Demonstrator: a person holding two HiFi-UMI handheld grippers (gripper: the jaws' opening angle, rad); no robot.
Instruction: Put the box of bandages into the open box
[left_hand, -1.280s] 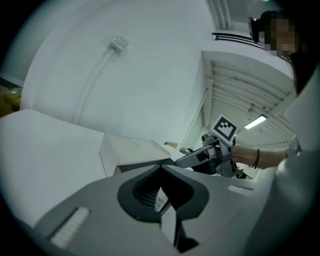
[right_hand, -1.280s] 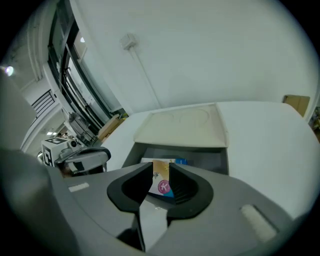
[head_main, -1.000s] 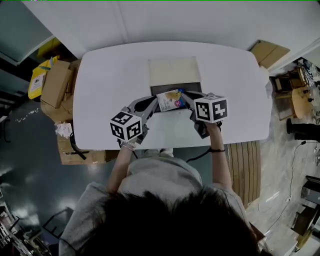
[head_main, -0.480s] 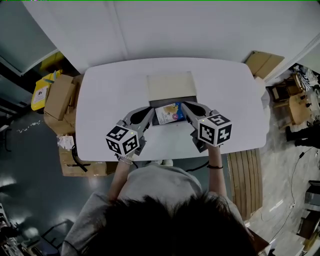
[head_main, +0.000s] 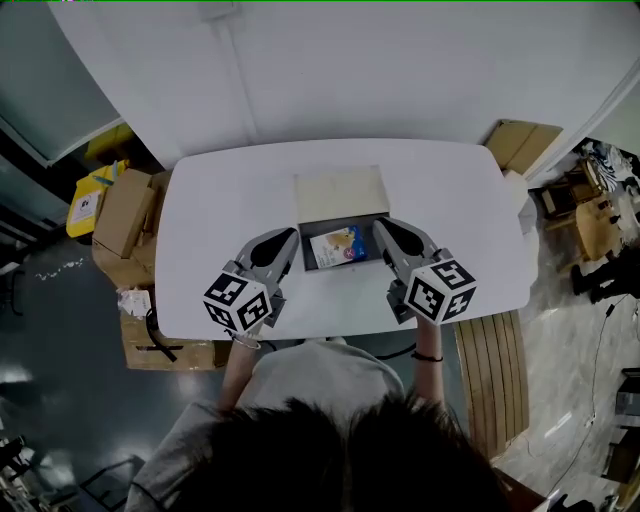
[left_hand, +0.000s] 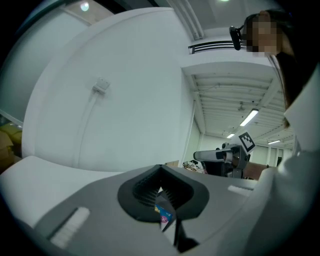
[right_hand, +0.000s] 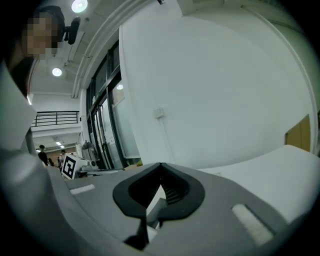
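Note:
The box of bandages (head_main: 336, 246), colourful with a blue edge, lies inside the dark open box (head_main: 372, 222) at the middle of the white table (head_main: 200, 200). The box's pale lid (head_main: 340, 189) is folded back behind it. My left gripper (head_main: 291, 236) rests just left of the open box with its jaws together and nothing in them. My right gripper (head_main: 381, 228) sits just right of it, also shut and empty. In the left gripper view a sliver of the bandage box (left_hand: 164, 214) shows through the closed jaws' slit, and the right gripper (left_hand: 225, 156) is opposite.
Cardboard boxes (head_main: 122, 212) and a yellow pack (head_main: 86, 196) stand on the floor left of the table. A wooden slatted panel (head_main: 497, 370) and more cardboard (head_main: 520, 138) lie to the right. A white wall (head_main: 380, 70) runs behind the table.
Both grippers have drawn back from the bandage box toward the person. The box was held between their tips and now lies in the open box. The right jaws have come together.

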